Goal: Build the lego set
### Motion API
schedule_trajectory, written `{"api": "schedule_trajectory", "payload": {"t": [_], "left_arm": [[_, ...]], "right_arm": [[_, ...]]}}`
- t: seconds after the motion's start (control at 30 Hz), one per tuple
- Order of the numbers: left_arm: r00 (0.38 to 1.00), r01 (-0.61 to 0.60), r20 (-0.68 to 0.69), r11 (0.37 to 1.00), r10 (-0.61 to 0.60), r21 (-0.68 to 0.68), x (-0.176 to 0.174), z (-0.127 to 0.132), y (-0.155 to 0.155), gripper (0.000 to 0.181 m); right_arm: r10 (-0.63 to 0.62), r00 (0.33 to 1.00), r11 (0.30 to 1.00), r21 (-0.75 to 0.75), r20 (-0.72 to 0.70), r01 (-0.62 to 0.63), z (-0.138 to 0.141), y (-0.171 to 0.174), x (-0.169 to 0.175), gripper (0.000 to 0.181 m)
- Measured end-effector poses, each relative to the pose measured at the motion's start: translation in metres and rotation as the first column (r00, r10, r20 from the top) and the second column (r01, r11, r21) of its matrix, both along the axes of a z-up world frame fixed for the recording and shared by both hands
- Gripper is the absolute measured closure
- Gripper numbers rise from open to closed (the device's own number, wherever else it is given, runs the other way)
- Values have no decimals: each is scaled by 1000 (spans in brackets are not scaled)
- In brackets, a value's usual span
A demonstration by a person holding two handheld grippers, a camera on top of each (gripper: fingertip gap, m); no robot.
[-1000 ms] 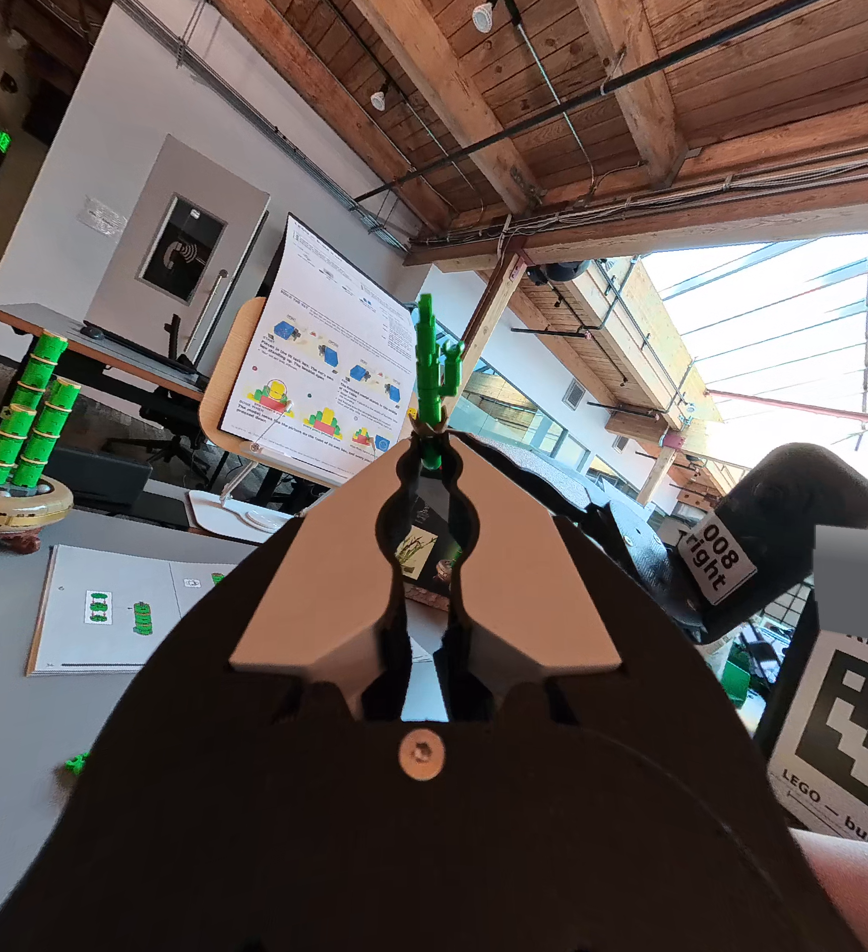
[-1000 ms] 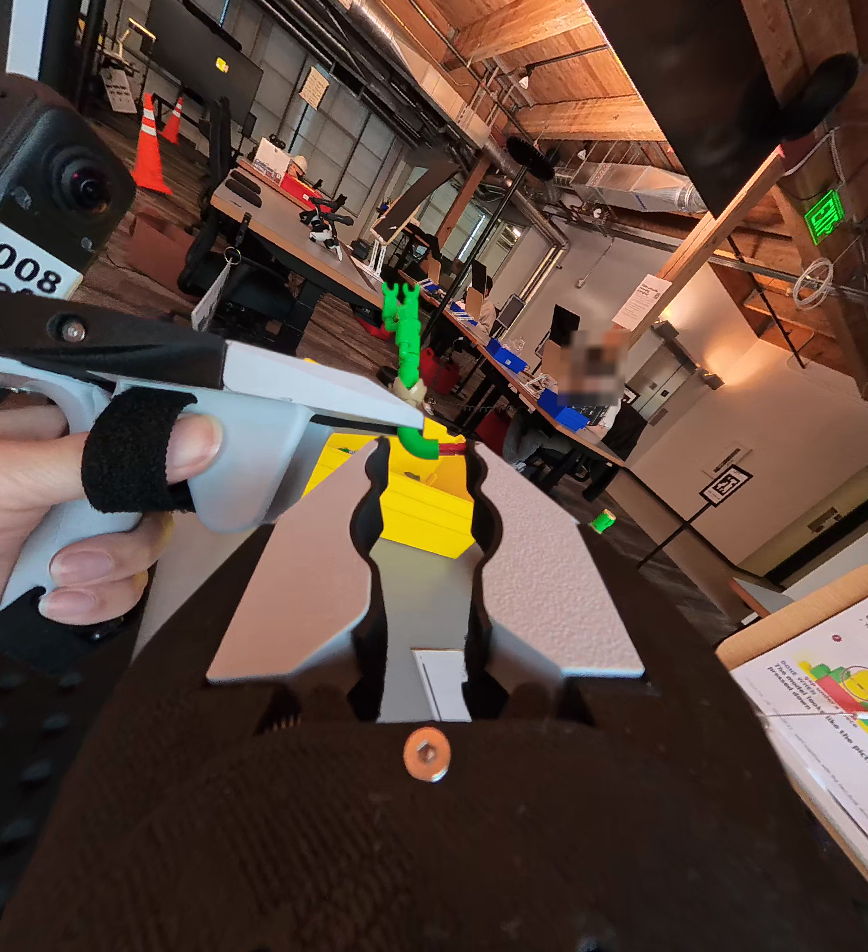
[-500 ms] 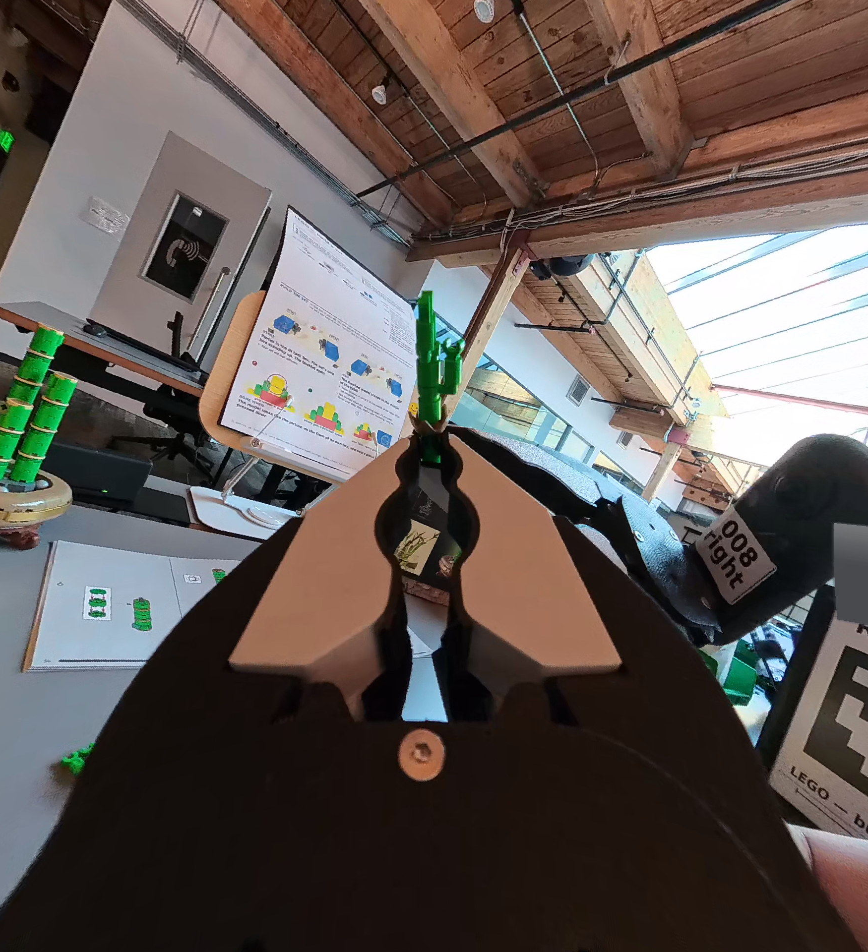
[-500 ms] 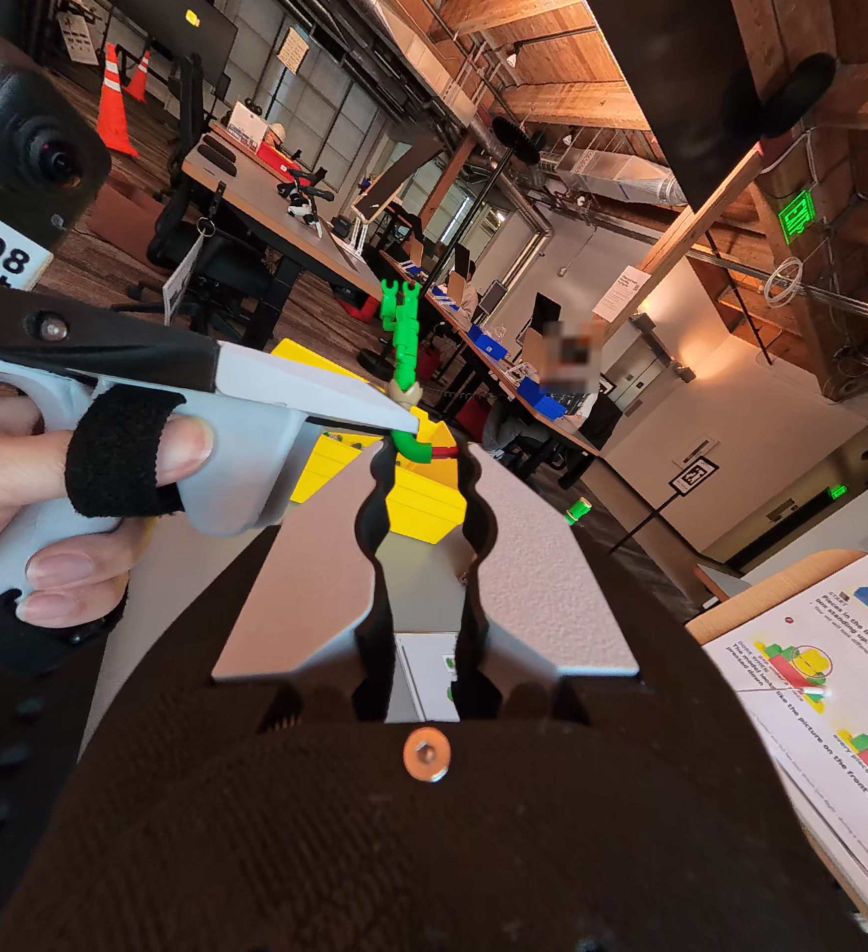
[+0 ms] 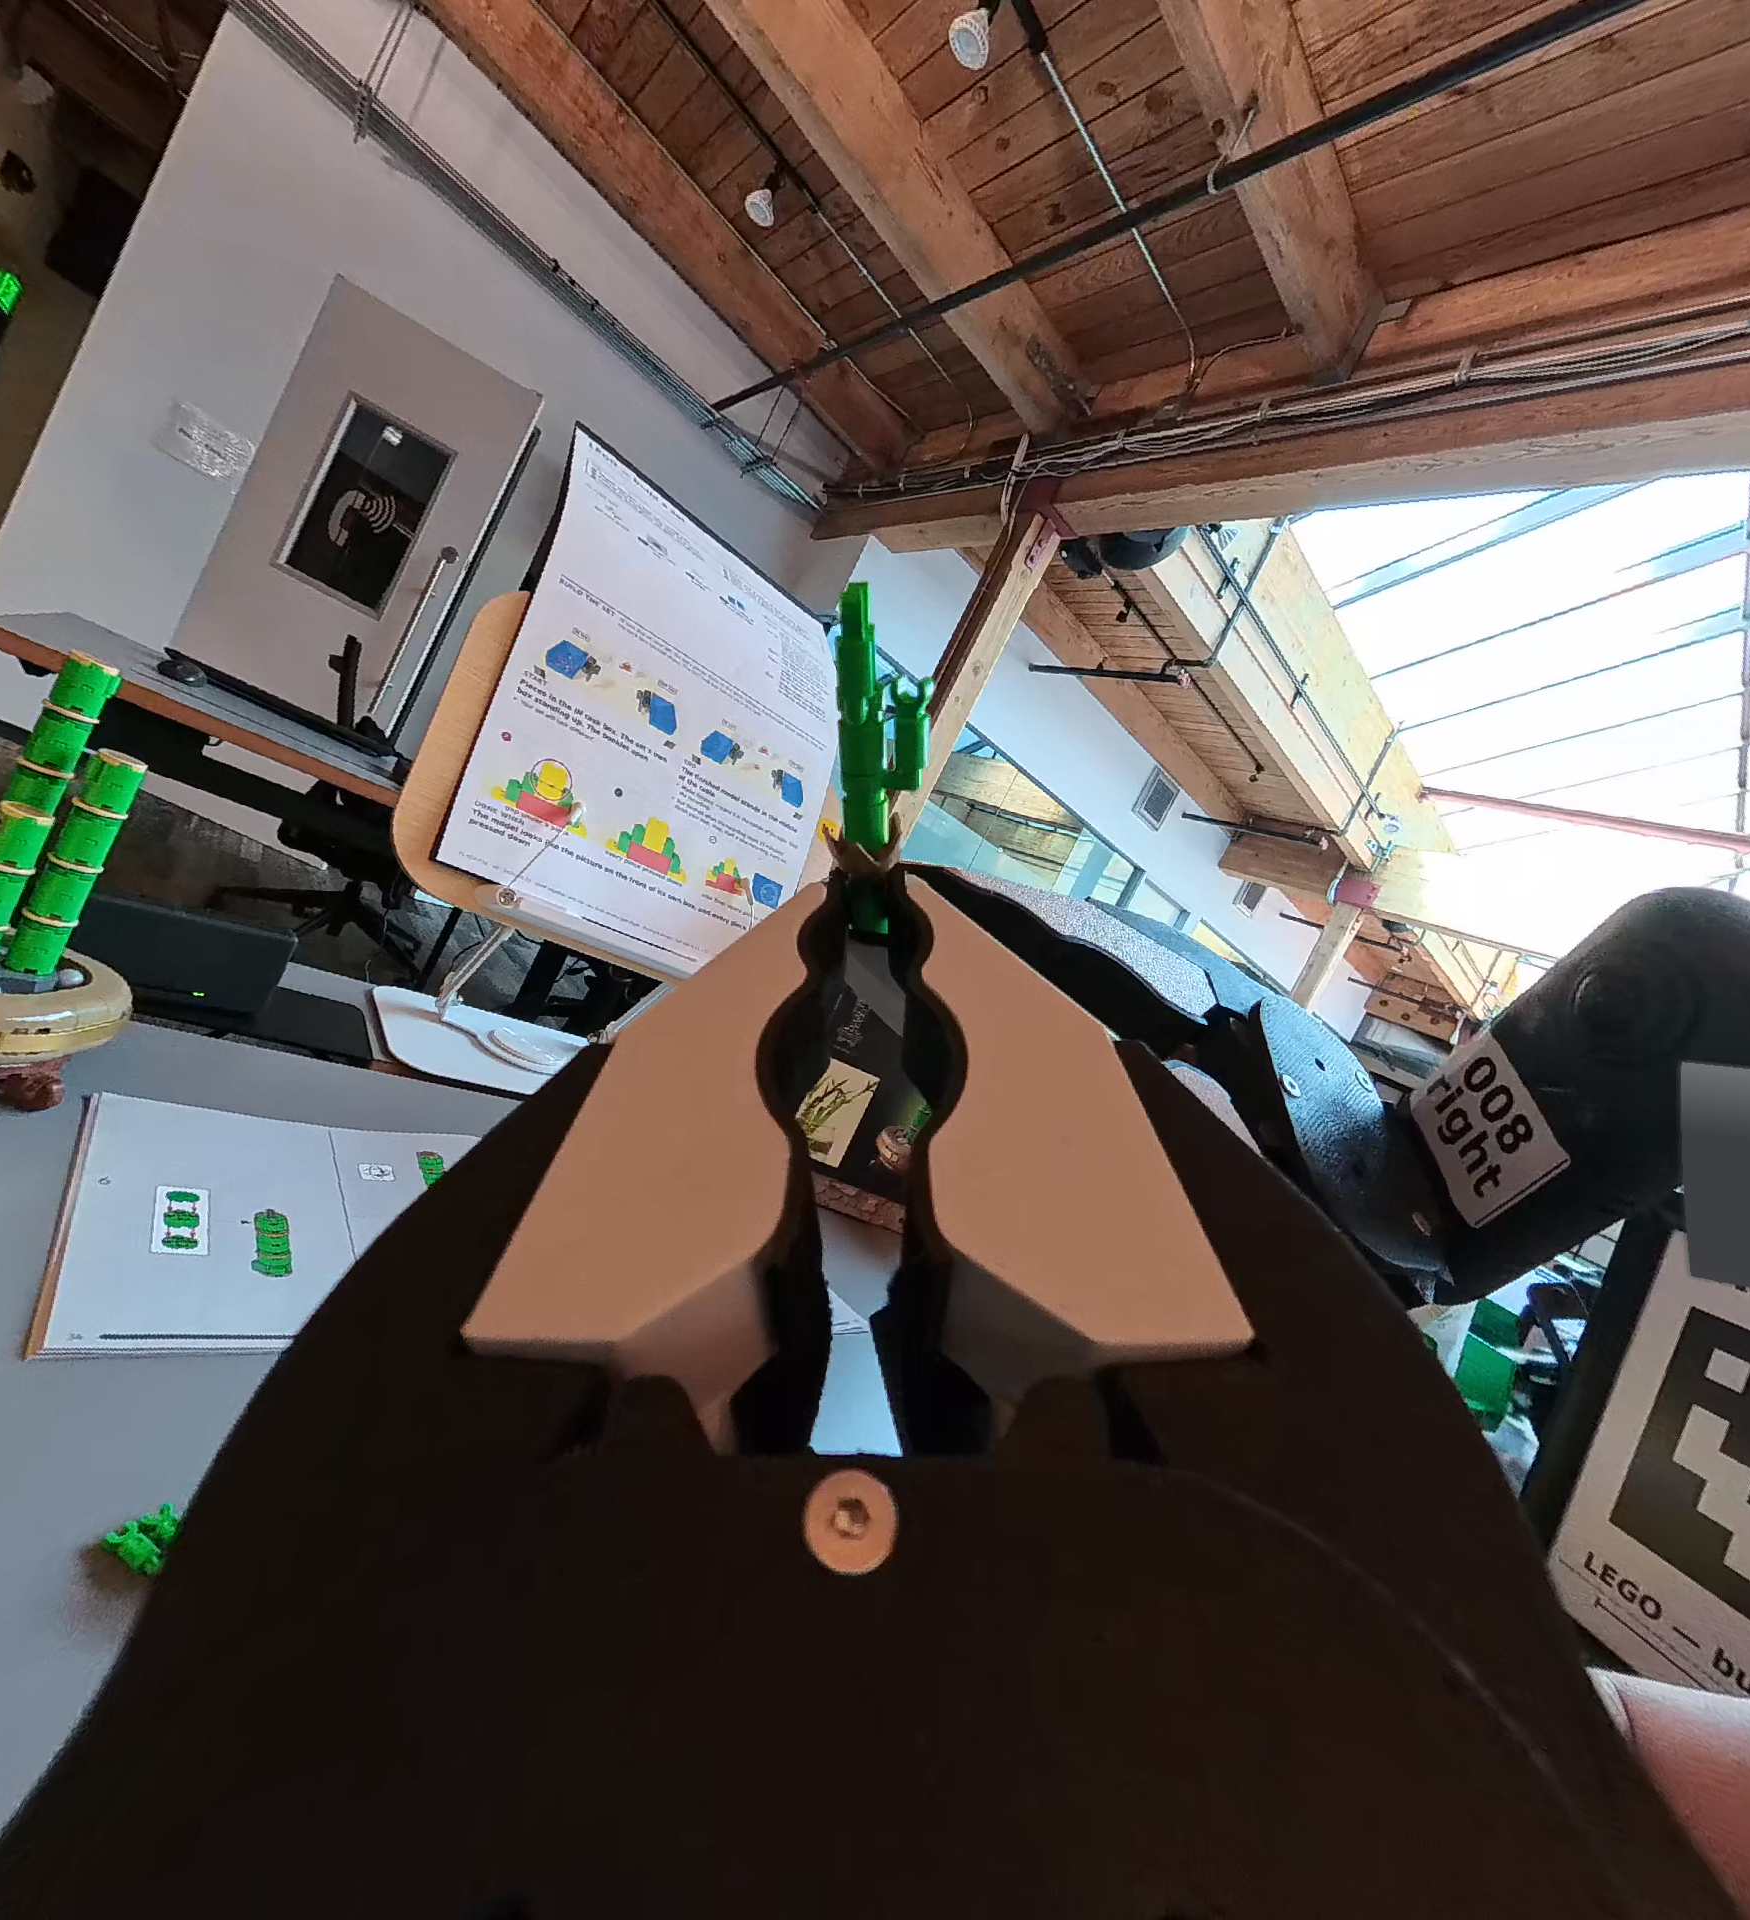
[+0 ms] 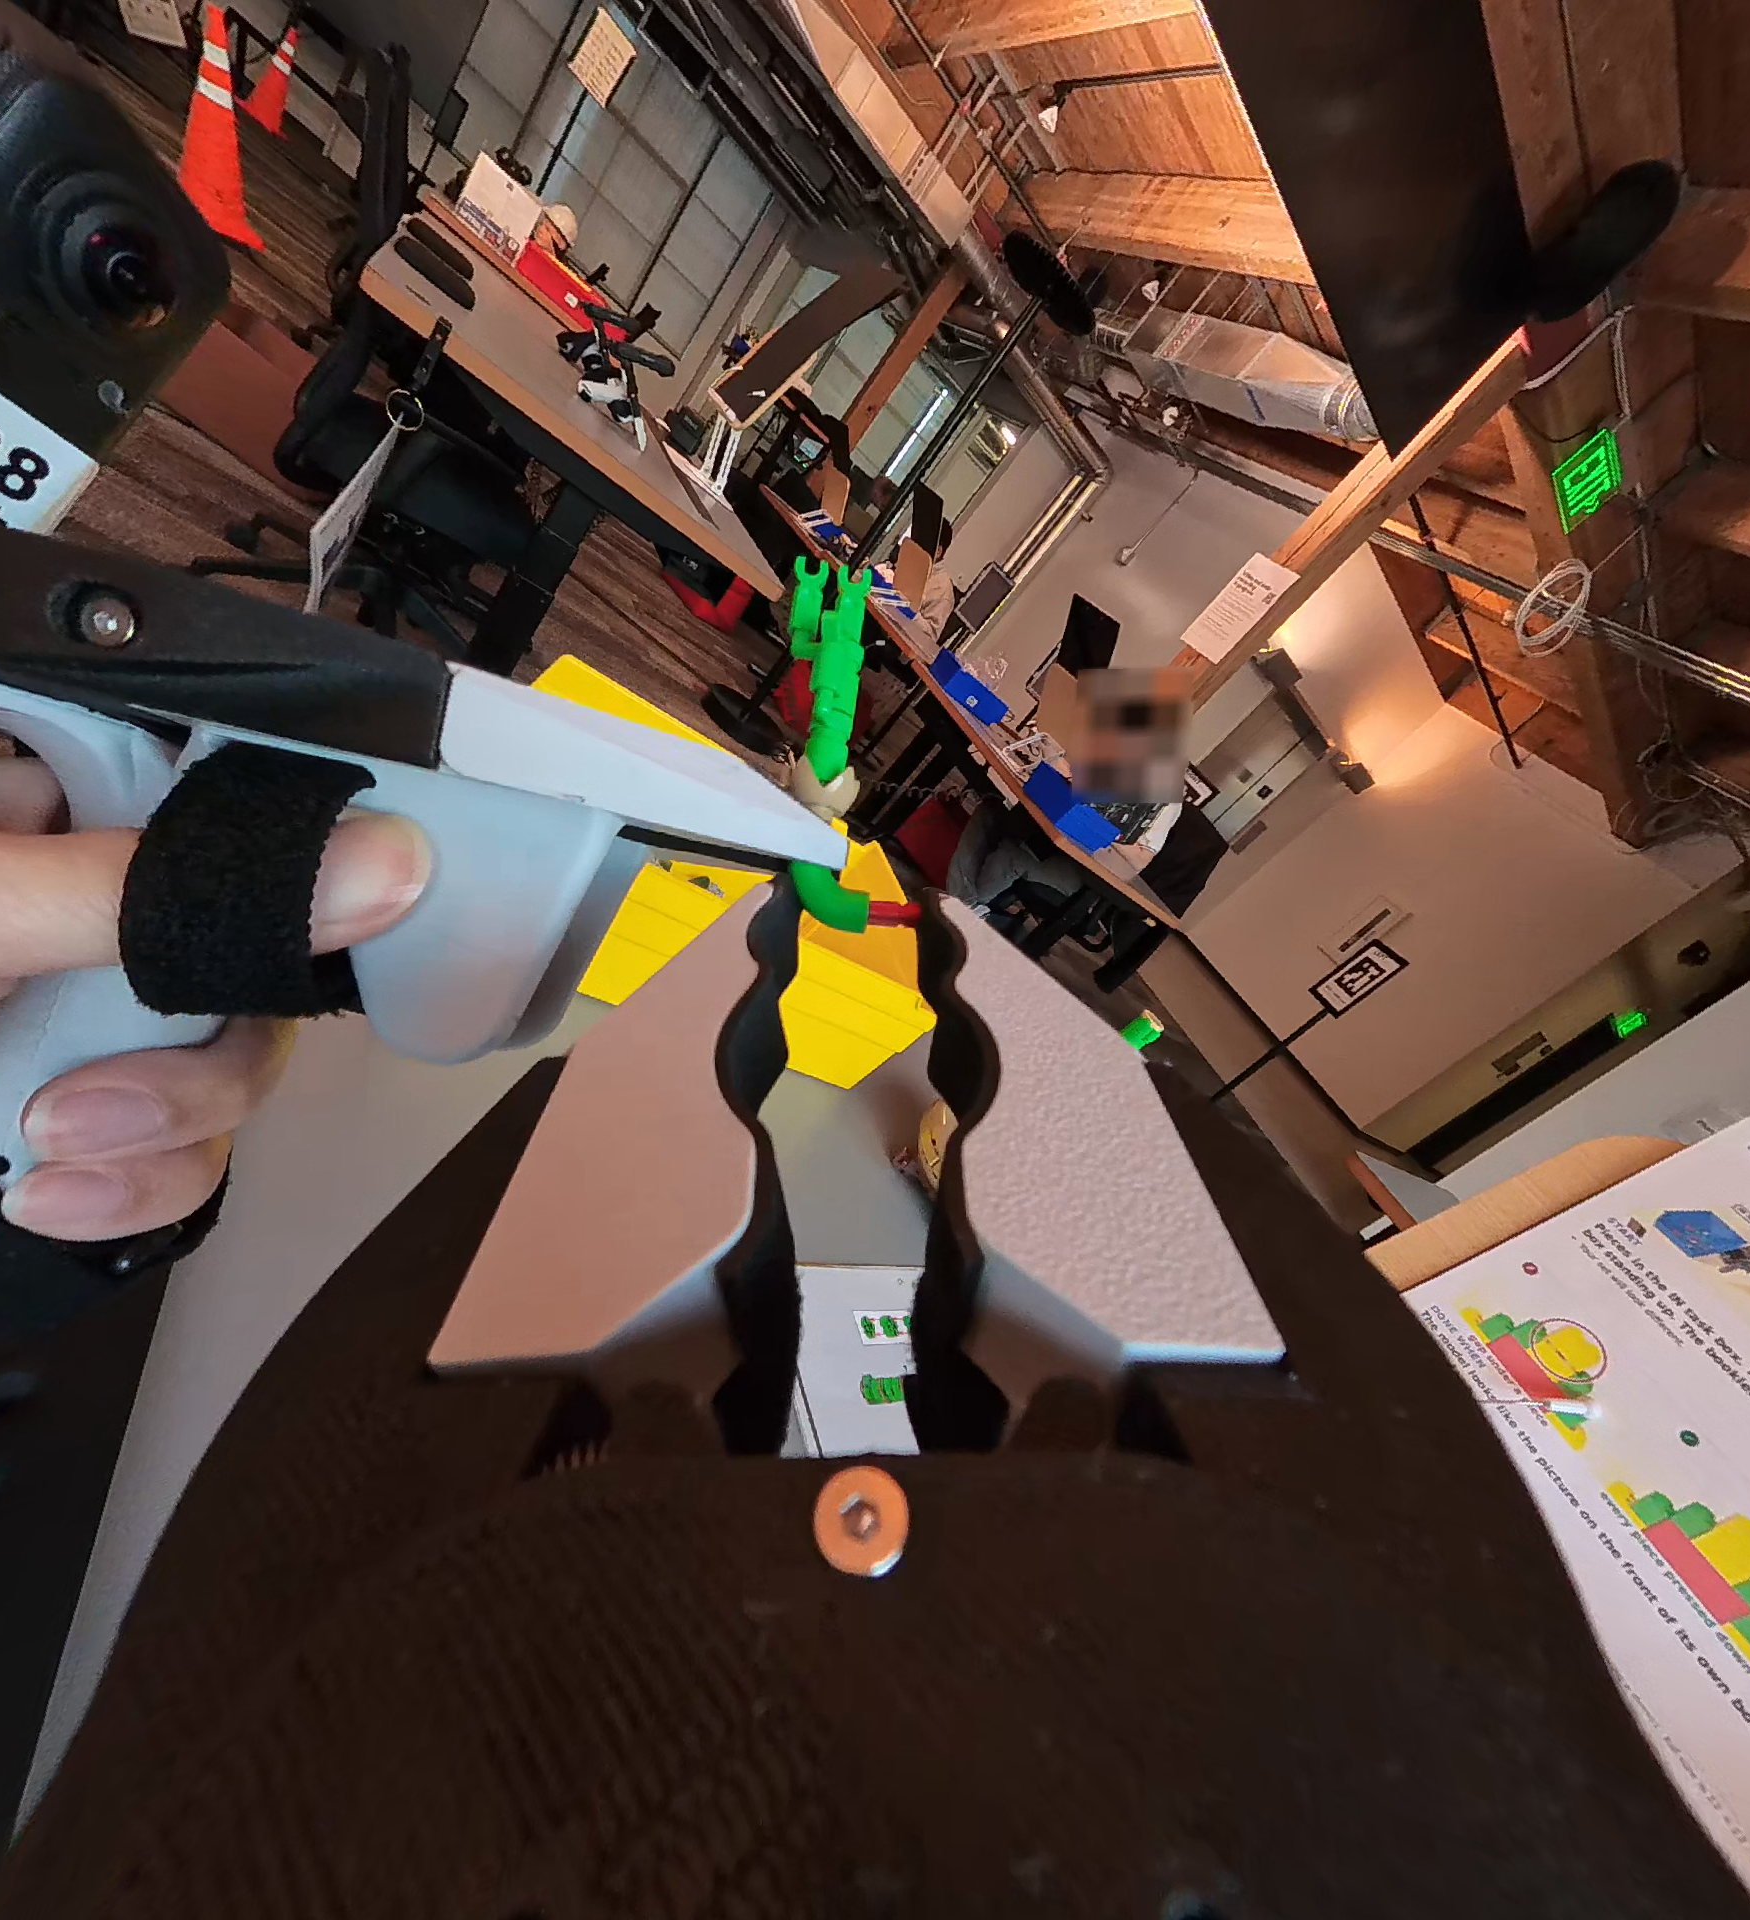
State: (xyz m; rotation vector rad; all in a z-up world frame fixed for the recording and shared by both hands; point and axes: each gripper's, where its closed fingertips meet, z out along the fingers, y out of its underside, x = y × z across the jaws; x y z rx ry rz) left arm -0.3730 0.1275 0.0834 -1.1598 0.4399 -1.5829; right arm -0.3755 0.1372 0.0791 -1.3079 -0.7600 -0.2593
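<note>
A slender green plastic lego stem with a tan collar (image 5: 866,769) is pinched at its base between the closed fingertips of the left gripper (image 5: 866,902), raised above the grey table (image 5: 9,1455). Beside the stem's curved lower end, the right gripper (image 6: 850,914) is seen with its fingers narrowly parted, gripping nothing. Left of the stem, a round tan lego base with green stacked cylinders (image 5: 14,894) is set on the table.

Bright green sprig (image 5: 868,727), tan collar; curved green stem (image 6: 822,894) with red tip. Yellow bins (image 6: 840,997). Green stacked cylinders (image 5: 40,821) on cream base. Black-white marker card (image 5: 1723,1496).
</note>
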Motion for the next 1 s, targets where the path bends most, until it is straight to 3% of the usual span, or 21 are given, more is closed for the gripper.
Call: {"api": "schedule_trajectory", "payload": {"t": [0.4, 0.8, 1.0], "left_arm": [[1000, -4, -4, 1000, 4, 2, 0, -1, 0, 176], [998, 58, -23, 998, -58, -21, 2, 2, 5, 175], [999, 40, -22, 999, -40, -10, 1, 1, 5, 175]], "right_arm": [[-12, 999, 1000, 8, 34, 11, -1, 0, 0, 163], [38, 993, 998, -36, -111, -42, 1, 5, 1, 157], [8, 999, 1000, 8, -48, -8, 1, 4, -2, 159]]}}
